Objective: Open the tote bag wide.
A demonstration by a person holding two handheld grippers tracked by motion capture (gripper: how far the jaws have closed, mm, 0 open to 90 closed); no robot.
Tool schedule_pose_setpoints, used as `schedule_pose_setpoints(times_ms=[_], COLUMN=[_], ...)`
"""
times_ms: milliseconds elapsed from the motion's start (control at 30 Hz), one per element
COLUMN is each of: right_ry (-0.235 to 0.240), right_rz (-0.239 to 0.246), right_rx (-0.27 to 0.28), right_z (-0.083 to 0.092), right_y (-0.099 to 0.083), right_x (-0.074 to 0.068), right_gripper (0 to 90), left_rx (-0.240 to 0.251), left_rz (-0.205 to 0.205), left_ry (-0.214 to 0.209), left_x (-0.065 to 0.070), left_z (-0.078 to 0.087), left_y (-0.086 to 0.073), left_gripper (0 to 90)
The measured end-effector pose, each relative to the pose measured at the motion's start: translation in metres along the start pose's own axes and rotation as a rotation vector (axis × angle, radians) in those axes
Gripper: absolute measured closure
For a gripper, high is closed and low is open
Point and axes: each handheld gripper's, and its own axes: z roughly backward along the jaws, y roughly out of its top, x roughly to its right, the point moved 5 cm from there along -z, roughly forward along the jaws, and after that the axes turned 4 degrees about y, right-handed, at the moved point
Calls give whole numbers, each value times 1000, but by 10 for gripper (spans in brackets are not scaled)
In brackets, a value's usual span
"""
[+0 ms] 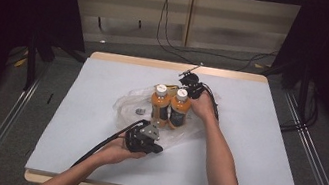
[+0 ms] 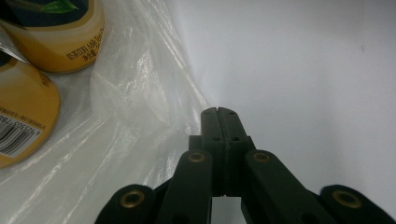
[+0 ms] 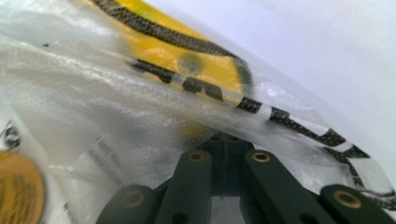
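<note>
My left tool (image 2: 218, 113) has its jaws pressed together with nothing between them, its tip at the near edge of the clear plastic bag (image 2: 140, 93) on the counter (image 1: 253, 153). My right tool (image 1: 189, 82) is also closed, its tip buried in the bag's film at the far side; whether it pinches the film I cannot tell. Two orange bottles (image 1: 170, 106) stand upright, side by side, on the bag between both tools.

Two bottles (image 1: 170, 106) upright side-by-side on plastic bag (image 1: 125, 103), mid-table (image 1: 253, 153).
</note>
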Motion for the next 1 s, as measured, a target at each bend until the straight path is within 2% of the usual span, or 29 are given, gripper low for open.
schedule_pose_setpoints(times_ms=[33, 100, 200, 233, 367, 400, 500, 533, 567, 600, 633, 667, 700, 767, 800, 867, 933, 967, 1000], right_ry=[-4, -13, -34, -38, -62, -71, -84, -74, -25, 5, 28, 41, 58, 83, 89, 103, 110, 118, 129], right_rz=[-5, -8, -13, -19, -41, -43, -39, -44, -45, -38, -41, -47, -43, -46, -38, -37, -17, -23, -22], right_rx=[-4, -8, -8, -9, -4, -9, -16, -10, -8, 4, 19, 21, 25, 43, 63, 91, 122, 134, 141], right_z=[-1, -2, -5, -5, -8, -8, -9, -8, -8, -7, -6, -5, -3, 3, 8, 19, 32, 38, 43], right_y=[1, 4, 8, 9, 13, 13, 14, 14, 13, 12, 12, 11, 11, 11, 13, 15, 18, 18, 18], right_x=[0, 2, 3, 3, 4, 4, 3, 2, -1, -5, -8, -10, -11, -14, -14, -15, -18, -19, -19], right_gripper=[900, 900, 900, 900, 900, 900, 900, 900, 900, 900, 900, 900, 900, 900, 900, 900, 900, 900, 900], left_rx=[-13, -4, 13, 13, 8, 15, 15, 17, 14, -11, -6, 19, 14, 33, 37, 73, 101, 87, 117], left_rz=[-3, -8, -4, 3, -10, -7, -4, 9, 17, 7, 10, 23, 22, 37, 41, 58, 72, 64, 73], left_ry=[9, -4, 0, 1, -9, 2, -6, -11, -15, -16, -15, -14, -14, -36, -28, -41, -48, -37, -38], left_x=[0, 1, 1, 1, 1, 2, 1, 1, 1, -1, -1, 0, -1, -1, -2, -2, -1, -1, -1], left_z=[1, 0, 0, 0, 1, 0, 0, 0, 1, 3, 2, 1, 1, 1, 3, 5, 6, 9, 8], left_y=[0, 0, 0, -1, -1, -1, -1, -1, -1, -2, -1, -1, -1, -2, -1, 1, 3, 4, 5], left_gripper=[900, 900, 900, 900, 900, 900, 900, 900, 900, 900, 900, 900, 900, 900, 900, 900, 900, 900, 900])
